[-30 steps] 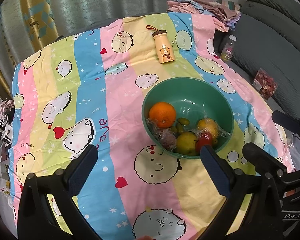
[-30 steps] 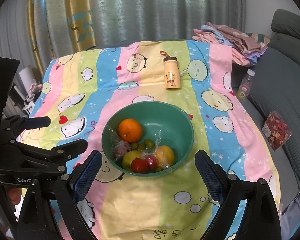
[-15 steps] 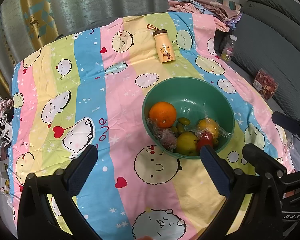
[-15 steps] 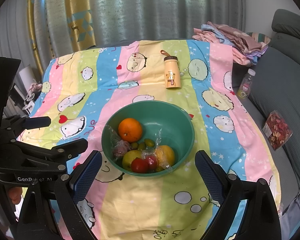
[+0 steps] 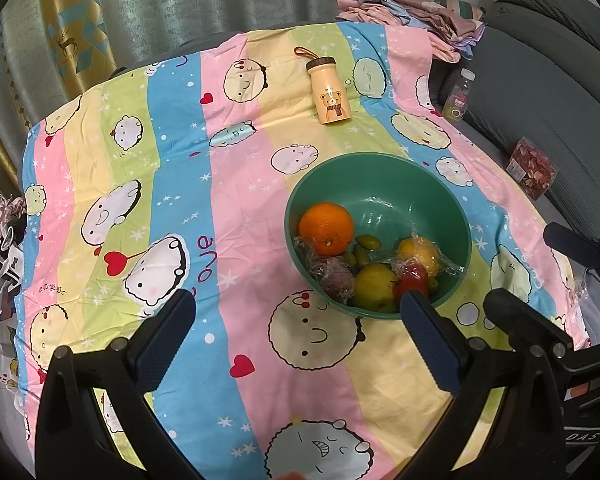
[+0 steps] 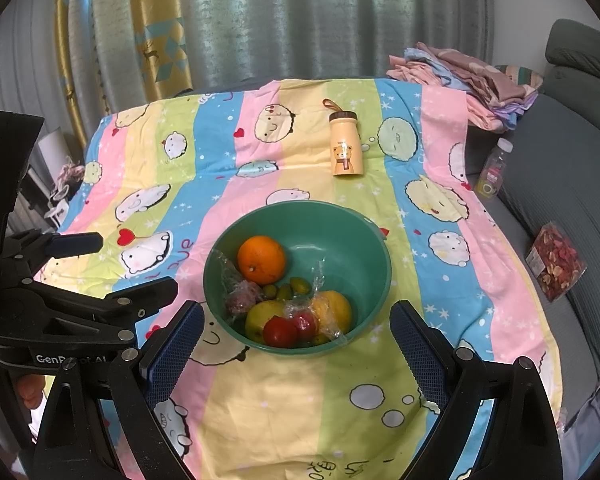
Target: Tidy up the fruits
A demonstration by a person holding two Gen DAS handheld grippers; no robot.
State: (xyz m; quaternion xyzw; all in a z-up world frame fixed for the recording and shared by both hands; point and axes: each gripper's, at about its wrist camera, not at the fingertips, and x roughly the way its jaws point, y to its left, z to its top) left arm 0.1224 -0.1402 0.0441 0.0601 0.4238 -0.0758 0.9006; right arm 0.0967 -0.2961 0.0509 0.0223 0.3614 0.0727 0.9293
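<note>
- We hold both grippers above the near edge of the table, the left gripper [image 5: 296,324] and the right gripper [image 6: 294,338] each spread wide with nothing between the pads.
- The fruit all sits in the green bowl [image 6: 352,224]: an orange [image 6: 261,259] at the far left, a yellow-green fruit [image 6: 262,318], a red fruit [image 6: 280,332], a film-wrapped yellow fruit [image 6: 334,308], a wrapped dark fruit [image 6: 242,300] and some small green ones [image 6: 296,286].
- Risk, as we judge it: the loose plastic wrap is slippery and crinkled, so pads closing on film instead of fruit could let a piece slide out.
- The fruits lie packed against the near wall of the bowl; reaching for one could nudge its neighbours or tip the light bowl on the soft cartoon-striped cloth [image 5: 228,184].
- The two grippers sit close side by side, so they could knock together if we reach in at once.
- A bear-print bottle [image 5: 329,92] lies on its side beyond the bowl, well apart, out of the way.
- Off the table, on the grey sofa [image 6: 560,168], are a small clear bottle [image 6: 493,168], a snack packet [image 6: 556,266] and folded clothes [image 6: 472,76]; none blocks us.
</note>
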